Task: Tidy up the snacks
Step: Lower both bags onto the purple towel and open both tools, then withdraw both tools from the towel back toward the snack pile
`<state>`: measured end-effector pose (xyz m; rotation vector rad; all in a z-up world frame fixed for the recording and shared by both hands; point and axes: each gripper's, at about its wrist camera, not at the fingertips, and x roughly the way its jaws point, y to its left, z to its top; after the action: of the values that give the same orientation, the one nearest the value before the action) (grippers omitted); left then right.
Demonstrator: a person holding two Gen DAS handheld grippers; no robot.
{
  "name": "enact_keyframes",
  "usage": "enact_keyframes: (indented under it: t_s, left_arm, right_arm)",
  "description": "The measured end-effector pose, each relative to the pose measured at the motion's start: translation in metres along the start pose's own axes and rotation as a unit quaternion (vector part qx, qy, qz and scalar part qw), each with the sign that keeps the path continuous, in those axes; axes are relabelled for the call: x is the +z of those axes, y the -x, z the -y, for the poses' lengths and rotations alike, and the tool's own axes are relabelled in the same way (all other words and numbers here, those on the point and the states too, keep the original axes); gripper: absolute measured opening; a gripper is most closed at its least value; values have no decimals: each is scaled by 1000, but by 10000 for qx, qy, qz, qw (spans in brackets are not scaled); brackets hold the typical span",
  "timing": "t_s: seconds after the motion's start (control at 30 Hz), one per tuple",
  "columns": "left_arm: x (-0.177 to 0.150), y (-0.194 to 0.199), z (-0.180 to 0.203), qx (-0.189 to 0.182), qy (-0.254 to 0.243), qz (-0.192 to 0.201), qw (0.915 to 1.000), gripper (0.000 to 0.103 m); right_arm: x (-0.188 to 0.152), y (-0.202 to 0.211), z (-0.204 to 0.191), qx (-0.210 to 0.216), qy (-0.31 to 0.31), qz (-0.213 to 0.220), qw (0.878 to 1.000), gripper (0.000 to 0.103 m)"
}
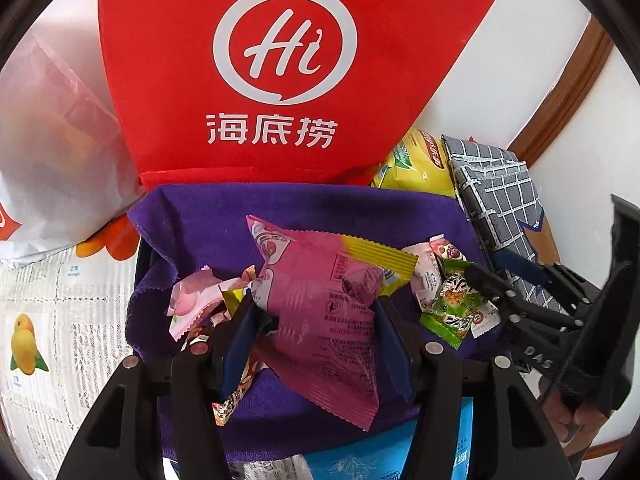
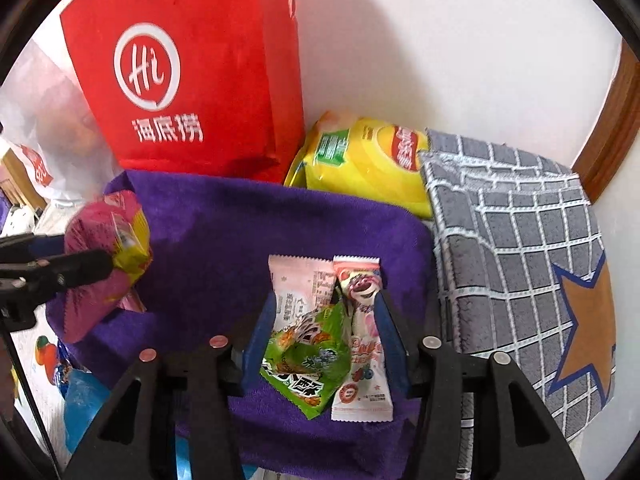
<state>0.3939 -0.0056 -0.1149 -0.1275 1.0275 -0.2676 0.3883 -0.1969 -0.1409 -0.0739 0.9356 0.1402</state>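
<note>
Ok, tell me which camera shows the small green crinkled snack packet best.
The right wrist view: the green snack packet lies unobstructed between the right gripper's blue pads on the purple cloth. In the left wrist view the packet sits small at the right, partly behind that gripper's finger.

Ahead of me stands a plain white wall (image 2: 460, 40), evenly lit, with a brown wooden trim (image 2: 616, 120) on its right. My bench (image 1: 52, 320) wears a white covering printed with fruit and text.
</note>
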Motion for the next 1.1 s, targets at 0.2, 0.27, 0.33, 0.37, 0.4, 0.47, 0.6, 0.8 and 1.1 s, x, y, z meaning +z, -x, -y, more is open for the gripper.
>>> enact_keyframes:
  t_s: [0.2,0.27,0.33,0.37,0.4,0.47,0.6,0.8,1.1]
  left_arm:
    - [0,1,1,35,26,-67,10000,58]
    - [0,0,1,46,78,-133,9999,60]
    - [1,2,2,14,153,-148,9998,63]
    - [0,4,2,-20,185,-123,9998,64]
    - [0,7,3,-64,206,-107,9997,67]
    - [-1,12,6,-118,194,-58,9997,73]
    - [-3,26,16,-64,34,95,9999,75]
    - [-8,50,27,-89,-131,343,9993,75]
    - [-21,97,37,-180,-121,834,9963,75]
  right_arm:
    - [5,14,4,8,-117,188,9998,57]
    - [6,19,6,-26,-219,258,9994,57]
    - [8,22,8,-55,-285,285,9992,57]
    - [8,25,9,-87,-310,323,9990,57]
    - [9,27,10,-91,-328,358,9988,57]
    - [10,32,10,-79,-352,394,9986,57]
    - [10,45,8,-135,-365,506,9980,57]
    - [-2,71,0,-273,-342,613,9972,57]
    - [-40,123,-10,-272,-325,803,9959,57]
